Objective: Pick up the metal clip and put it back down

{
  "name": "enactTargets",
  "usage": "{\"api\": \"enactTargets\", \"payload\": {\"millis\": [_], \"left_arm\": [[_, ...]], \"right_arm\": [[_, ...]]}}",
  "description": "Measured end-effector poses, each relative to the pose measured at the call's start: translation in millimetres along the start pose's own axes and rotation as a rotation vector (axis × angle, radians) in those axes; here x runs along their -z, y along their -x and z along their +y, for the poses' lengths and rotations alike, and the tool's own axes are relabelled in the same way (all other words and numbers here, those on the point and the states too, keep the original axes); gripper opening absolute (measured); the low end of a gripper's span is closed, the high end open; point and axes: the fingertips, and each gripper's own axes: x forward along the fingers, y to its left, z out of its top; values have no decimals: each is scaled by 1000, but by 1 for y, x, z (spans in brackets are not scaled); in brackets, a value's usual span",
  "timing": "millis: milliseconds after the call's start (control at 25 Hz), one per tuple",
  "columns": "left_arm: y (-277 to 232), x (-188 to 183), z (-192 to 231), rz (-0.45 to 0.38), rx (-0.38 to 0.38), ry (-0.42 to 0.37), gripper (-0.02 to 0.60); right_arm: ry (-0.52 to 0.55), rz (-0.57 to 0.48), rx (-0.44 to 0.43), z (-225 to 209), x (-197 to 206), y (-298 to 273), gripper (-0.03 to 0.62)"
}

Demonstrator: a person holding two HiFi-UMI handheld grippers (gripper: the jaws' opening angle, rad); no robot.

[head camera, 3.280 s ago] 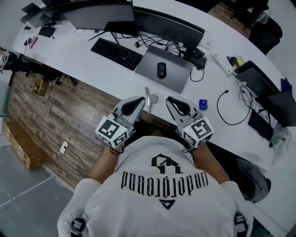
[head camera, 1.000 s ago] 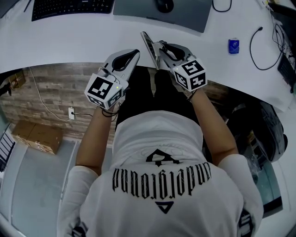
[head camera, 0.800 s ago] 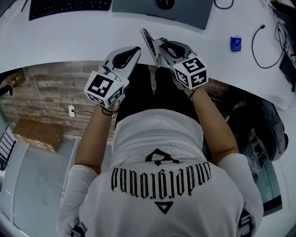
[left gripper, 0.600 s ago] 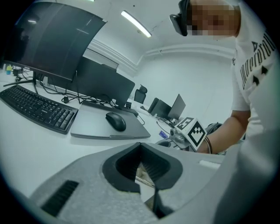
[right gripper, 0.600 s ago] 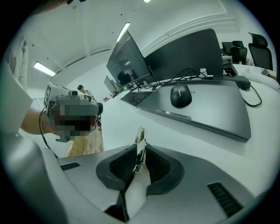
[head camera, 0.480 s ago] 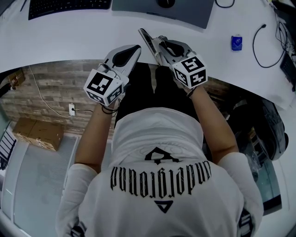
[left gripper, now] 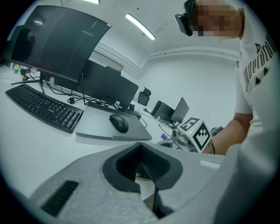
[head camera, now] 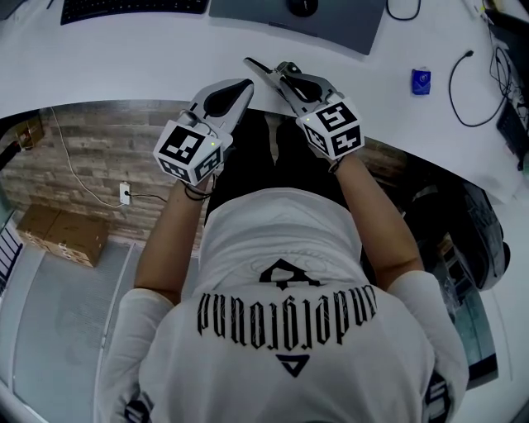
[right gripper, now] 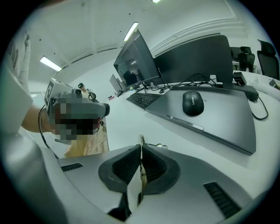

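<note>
Desk (head camera: 124,62), white, curved edge. Keyboard (head camera: 132,7) at far left, cut by the top of the head view.

Left gripper (head camera: 240,85) hovers at the desk edge. In its own view the jaws are together with nothing between the ribbed pads (left gripper: 151,168).

Just to its right is the metal clip (head camera: 260,68), a thin strip slanting up-left over the desk edge. From overhead it is hard to tell whether it is touching the desktop or just clear of it.

Right gripper (head camera: 285,74) is clamped on the clip. In the right gripper view, the clip (right gripper: 141,141) is edge-on, upright, and pinched between the closed pads (right gripper: 154,166).

Further back are a mouse (right gripper: 193,103) on a grey pad (right gripper: 227,118), with monitors (right gripper: 135,61) behind. To the right are a small blue item (head camera: 420,81) and a black cable (head camera: 488,91) lying loose on the desk.
</note>
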Motion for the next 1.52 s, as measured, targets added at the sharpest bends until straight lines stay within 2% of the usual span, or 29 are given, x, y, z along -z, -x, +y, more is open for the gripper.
{"api": "enactTargets", "payload": {"millis": [280, 640, 880, 1280, 1400, 1520], "left_arm": [[12, -5, -9, -27, -27, 7, 12], [28, -31, -37, -85, -64, -24, 12], [40, -52, -68, -126, -78, -45, 12], [52, -95, -125, -207, -121, -126, 12], [55, -111, -145, -227, -96, -168, 12], [60, -115, -166, -227, -115, -215, 12]], "right_arm": [[57, 5, -19, 14, -9, 9, 20], [144, -45, -22, 24, -38, 54, 20], [270, -88, -17, 40, -61, 99, 20], [414, -188, -57, 70, -93, 169, 20], [447, -225, -68, 77, -108, 188, 20], [471, -258, -70, 86, -115, 211, 20]]}}
